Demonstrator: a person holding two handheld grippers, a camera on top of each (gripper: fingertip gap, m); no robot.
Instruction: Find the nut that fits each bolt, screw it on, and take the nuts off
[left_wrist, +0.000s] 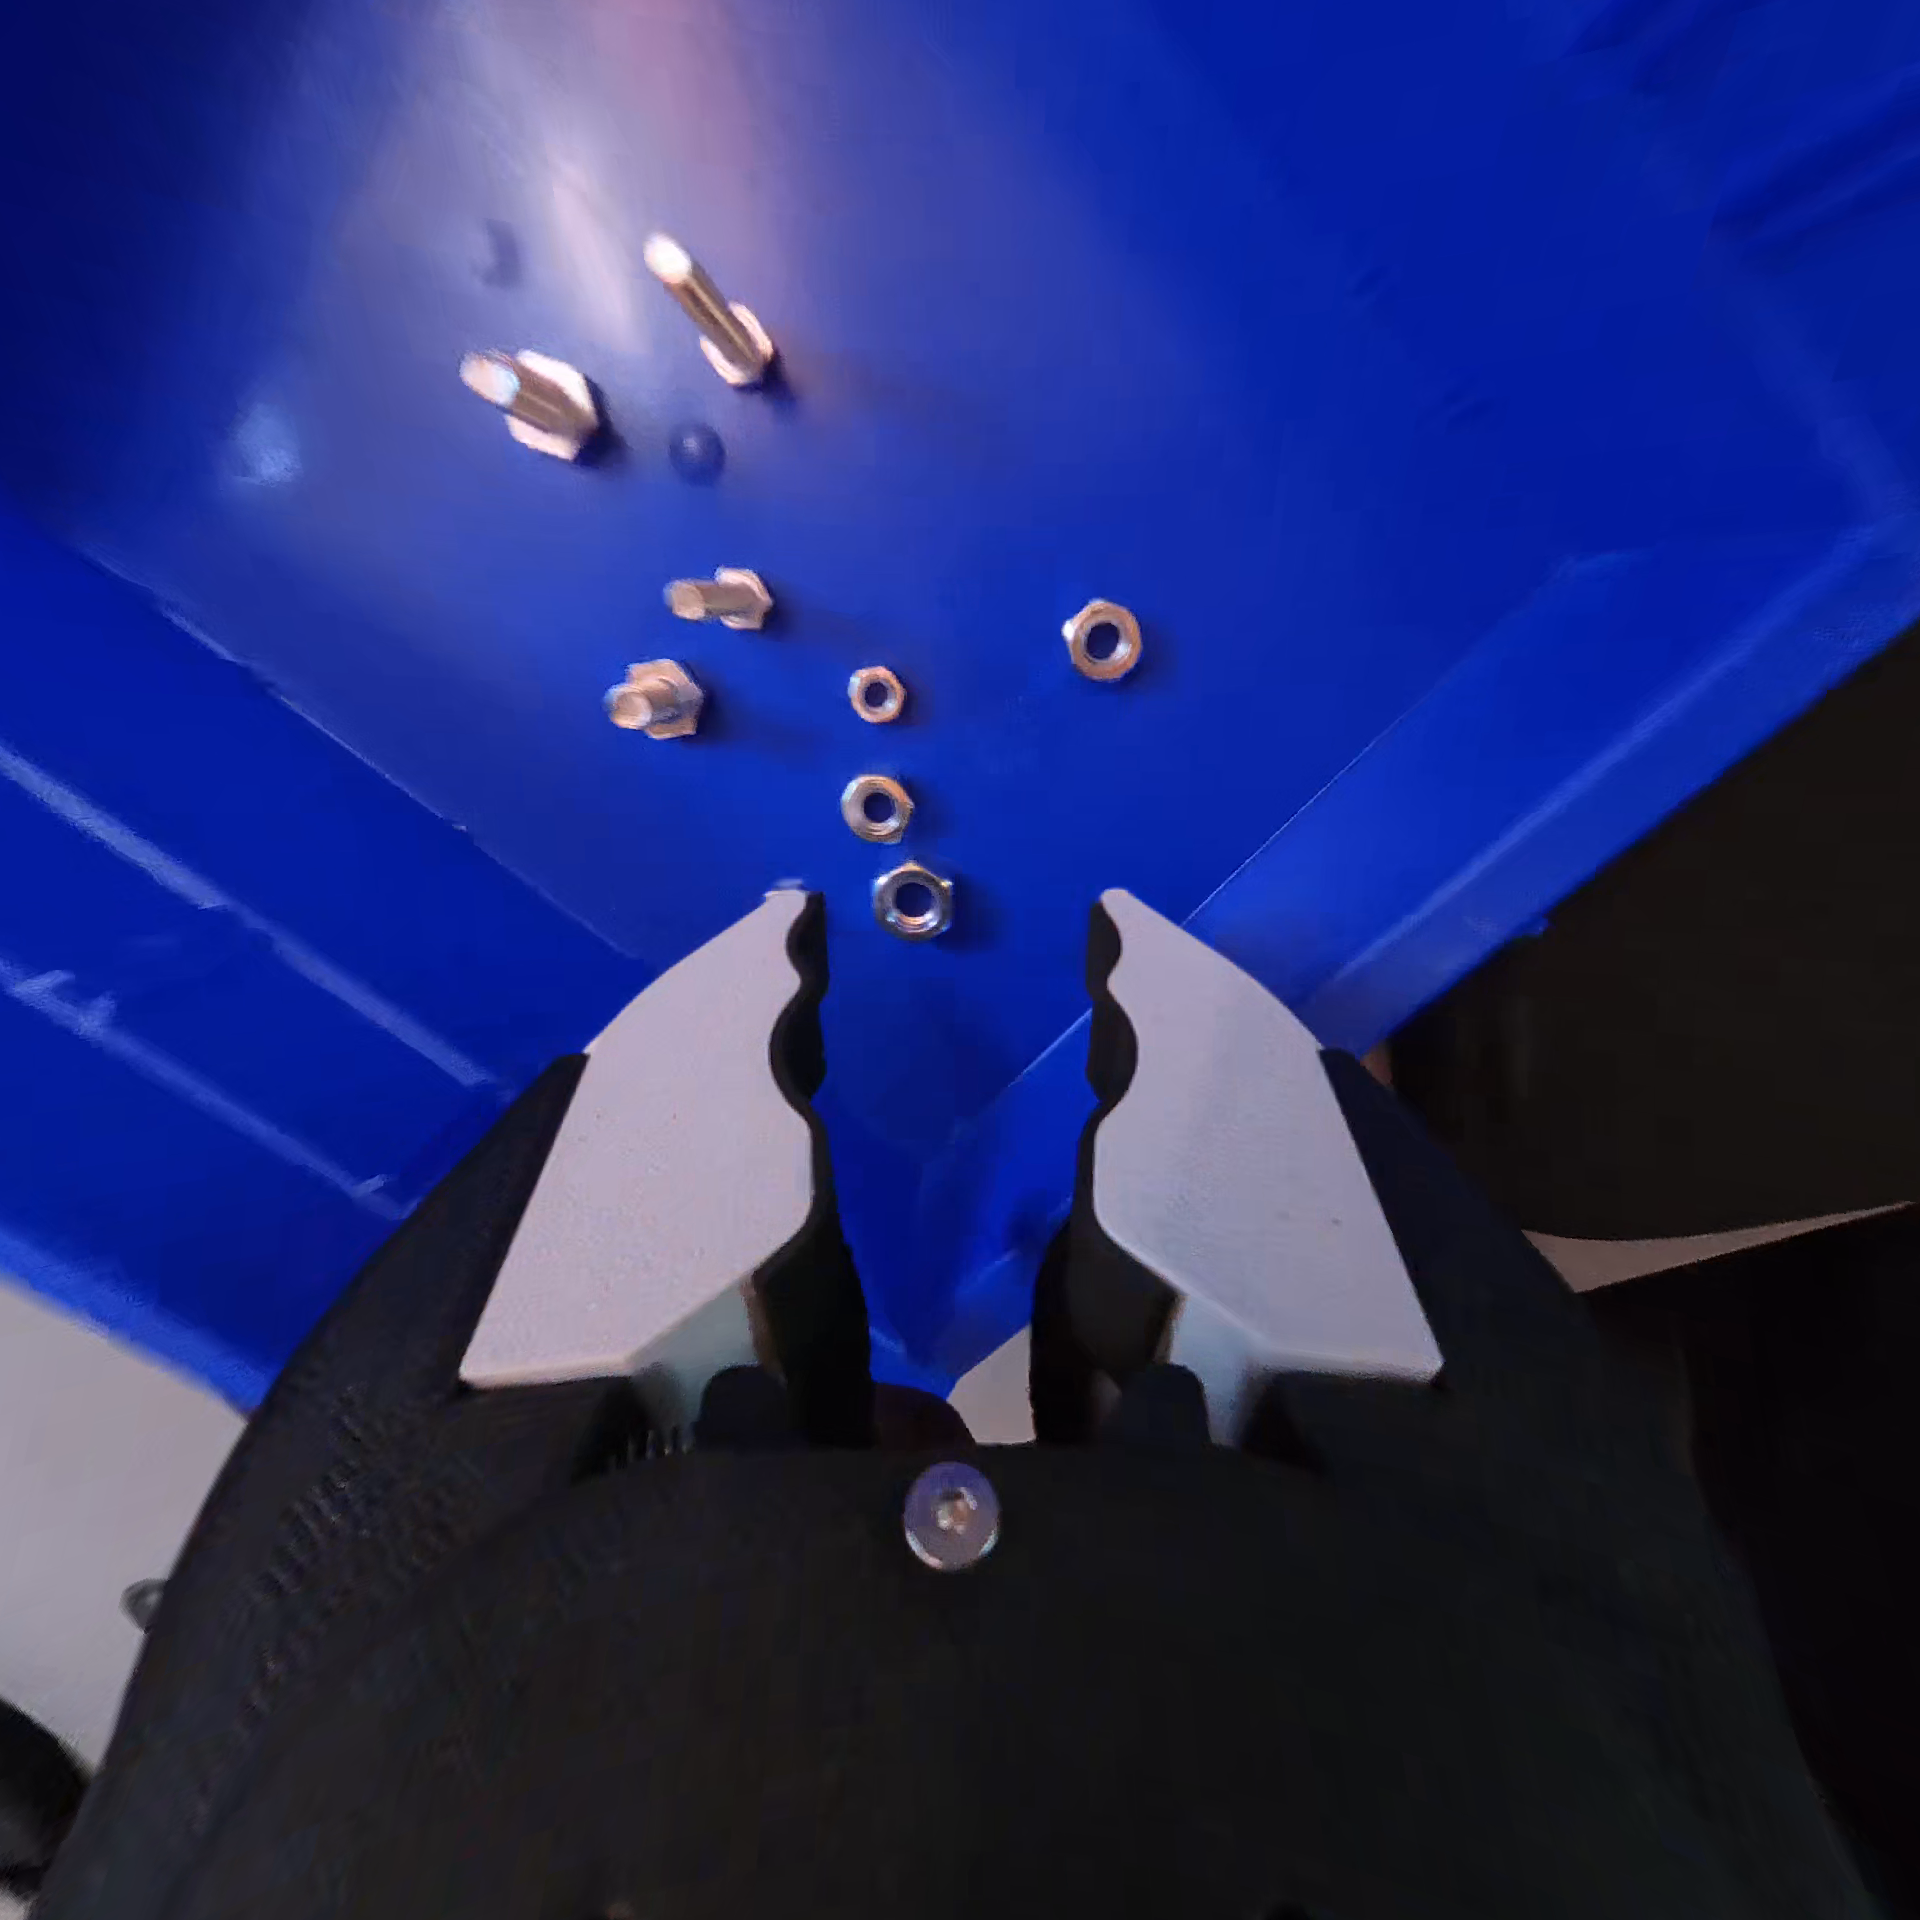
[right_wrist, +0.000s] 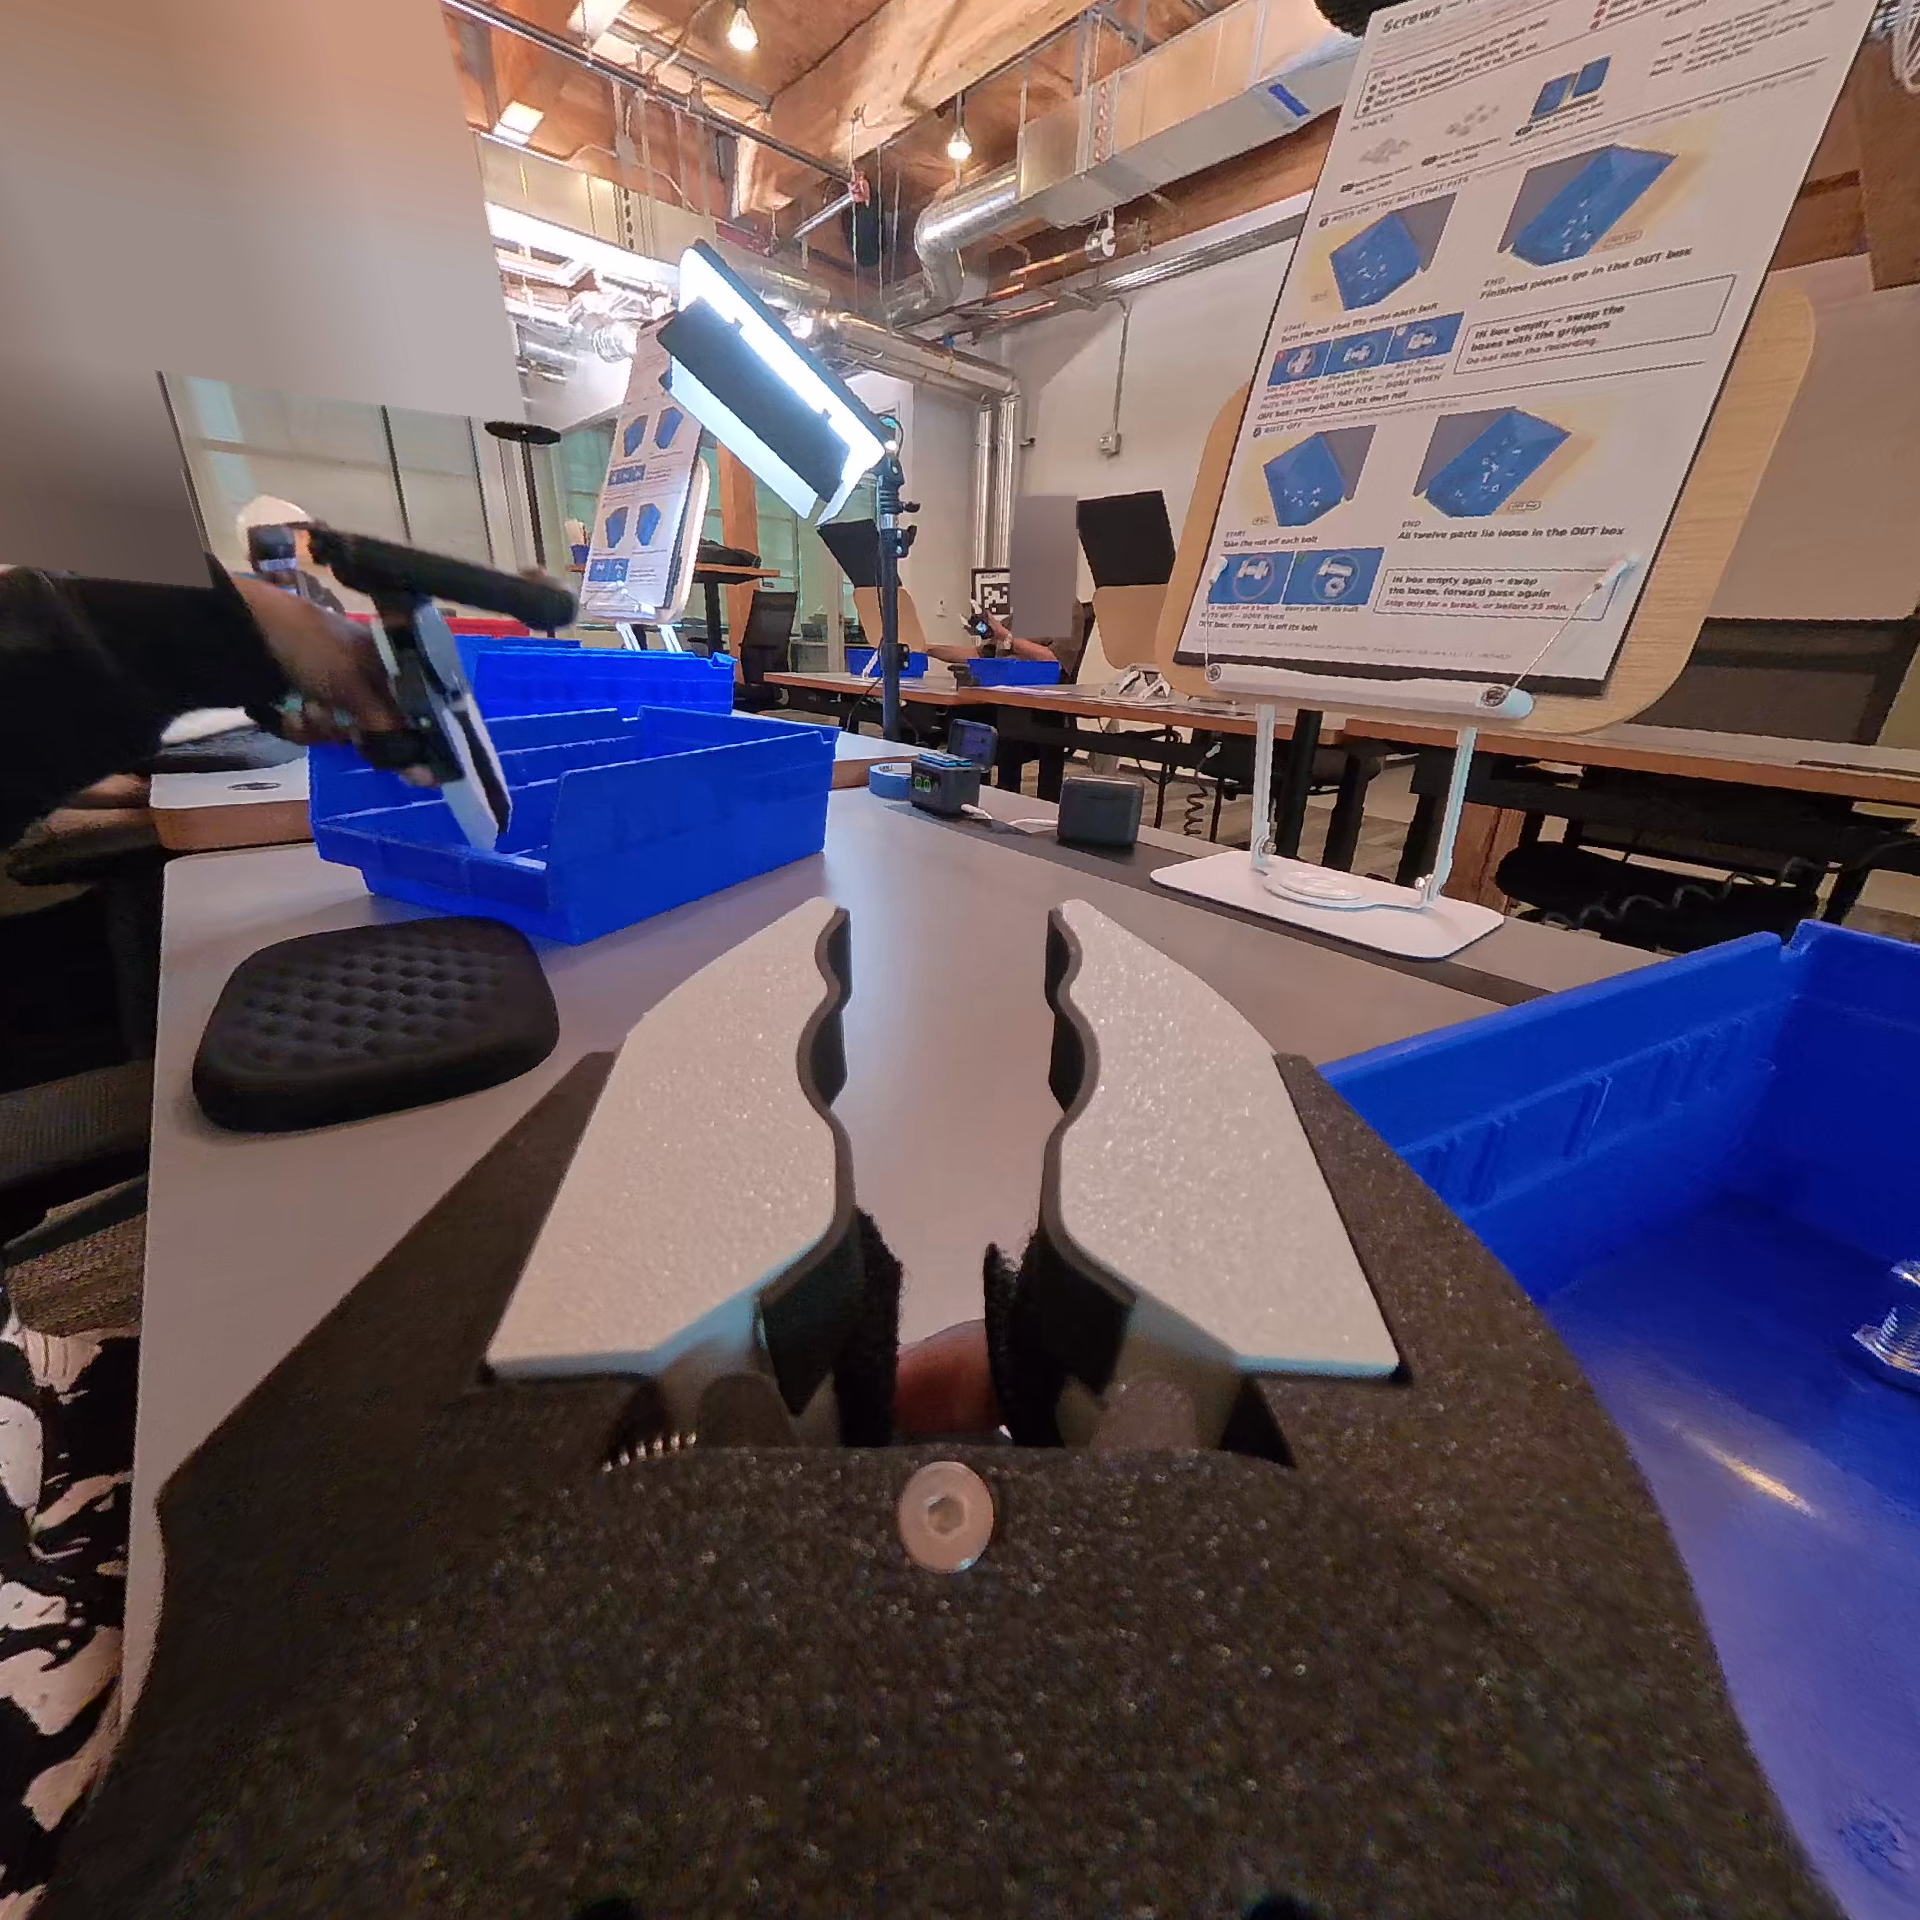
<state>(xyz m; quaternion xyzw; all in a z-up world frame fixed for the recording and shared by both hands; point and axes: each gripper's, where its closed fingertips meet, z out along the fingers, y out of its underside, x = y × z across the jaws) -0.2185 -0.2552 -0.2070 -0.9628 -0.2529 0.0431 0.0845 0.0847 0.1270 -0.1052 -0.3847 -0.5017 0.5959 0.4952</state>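
Left gripper (left_wrist: 956, 914) is spread wide with nothing in it, hanging over the blue bin (left_wrist: 312, 935). A loose nut (left_wrist: 912, 904) lies on the bin floor just off its fingertips, three more nuts (left_wrist: 878, 805) sit a bit farther out, and four bolts (left_wrist: 717, 312) stand on their heads beyond those. Right gripper (right_wrist: 948, 935) is partly open and bare too, over the grey table (right_wrist: 935, 852), beside a second blue bin (right_wrist: 1558, 1091).
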